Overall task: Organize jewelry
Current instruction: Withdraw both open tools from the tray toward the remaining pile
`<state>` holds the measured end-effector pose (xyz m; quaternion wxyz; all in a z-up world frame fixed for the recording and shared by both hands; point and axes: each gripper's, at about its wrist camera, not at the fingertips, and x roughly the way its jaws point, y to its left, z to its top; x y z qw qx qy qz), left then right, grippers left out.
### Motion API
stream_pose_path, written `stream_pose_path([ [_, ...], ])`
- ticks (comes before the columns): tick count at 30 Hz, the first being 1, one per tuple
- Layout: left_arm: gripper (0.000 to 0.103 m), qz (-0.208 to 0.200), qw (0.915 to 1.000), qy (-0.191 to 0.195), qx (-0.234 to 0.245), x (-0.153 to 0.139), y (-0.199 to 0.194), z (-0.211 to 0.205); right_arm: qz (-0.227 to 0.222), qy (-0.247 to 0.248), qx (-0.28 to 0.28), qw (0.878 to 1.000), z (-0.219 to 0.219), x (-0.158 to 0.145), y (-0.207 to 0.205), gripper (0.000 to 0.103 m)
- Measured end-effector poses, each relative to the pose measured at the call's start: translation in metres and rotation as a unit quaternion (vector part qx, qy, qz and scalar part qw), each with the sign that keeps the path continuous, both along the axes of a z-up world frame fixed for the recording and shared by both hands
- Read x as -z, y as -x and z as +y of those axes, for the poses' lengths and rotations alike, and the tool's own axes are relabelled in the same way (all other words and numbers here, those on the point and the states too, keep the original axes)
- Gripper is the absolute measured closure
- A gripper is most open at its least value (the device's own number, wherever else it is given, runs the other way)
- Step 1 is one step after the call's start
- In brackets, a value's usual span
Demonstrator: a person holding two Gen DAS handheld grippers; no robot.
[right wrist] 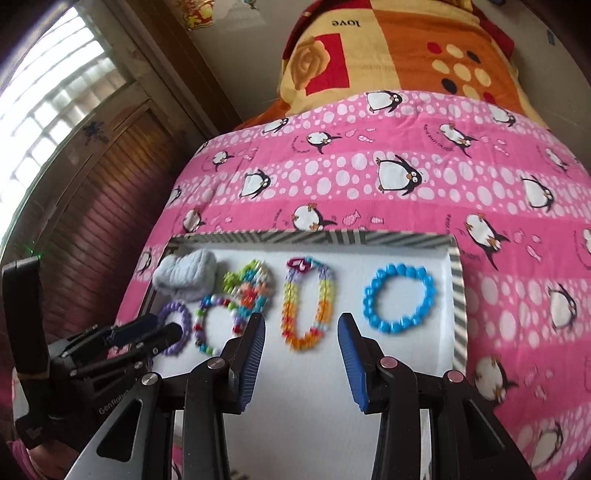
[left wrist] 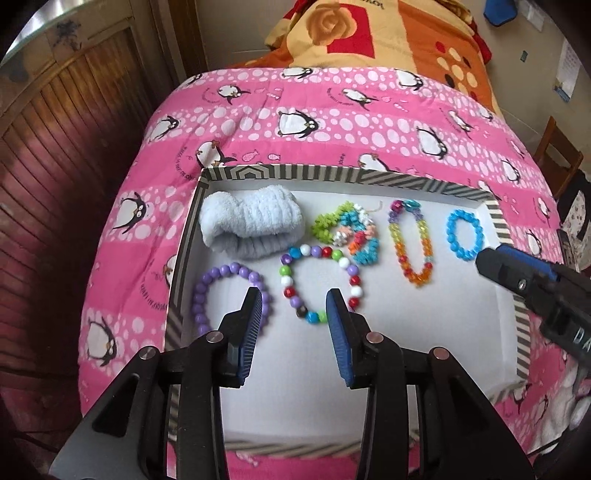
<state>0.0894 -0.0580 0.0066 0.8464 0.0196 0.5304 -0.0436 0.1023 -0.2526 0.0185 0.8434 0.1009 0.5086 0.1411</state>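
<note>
A striped-rim white tray [left wrist: 406, 181] [right wrist: 458, 288] lies on the pink penguin bedspread. In it lie a purple bead bracelet [left wrist: 207, 284] [right wrist: 183, 317], a multicolour round-bead bracelet [left wrist: 291, 280] [right wrist: 207, 321], a flower-bead bracelet [left wrist: 354, 232] [right wrist: 251, 284], a rainbow crystal bracelet [left wrist: 410, 240] [right wrist: 306, 302] and a blue bracelet [left wrist: 463, 232] [right wrist: 399, 299]. My left gripper [left wrist: 293, 301] is open and empty, just above the multicolour bracelet. My right gripper [right wrist: 301, 325] is open and empty, over the rainbow bracelet's near end; it also shows in the left wrist view [left wrist: 517, 280].
A folded pale-blue towel [left wrist: 251, 225] [right wrist: 188, 277] sits in the tray's far left corner. An orange floral blanket [left wrist: 369, 33] [right wrist: 388, 55] lies at the bed's far end. A wooden wall panel [left wrist: 55, 147] runs along the left.
</note>
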Motion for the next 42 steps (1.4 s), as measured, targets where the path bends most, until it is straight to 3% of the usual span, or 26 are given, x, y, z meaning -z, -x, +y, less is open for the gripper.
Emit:
stream_pose_path([
  [17,0.067,-0.040,0.9988,-0.014,0.023,-0.026,0.079,-0.019,-0.013,0.016,0.011,1.000,-0.007,-0.013,0.091,0.061],
  [42,0.067,-0.037,0.9990,-0.012,0.021,-0.027,0.175,-0.039,0.000,0.017,0.004,1.000,-0.029,-0.005,0.197,0.060],
])
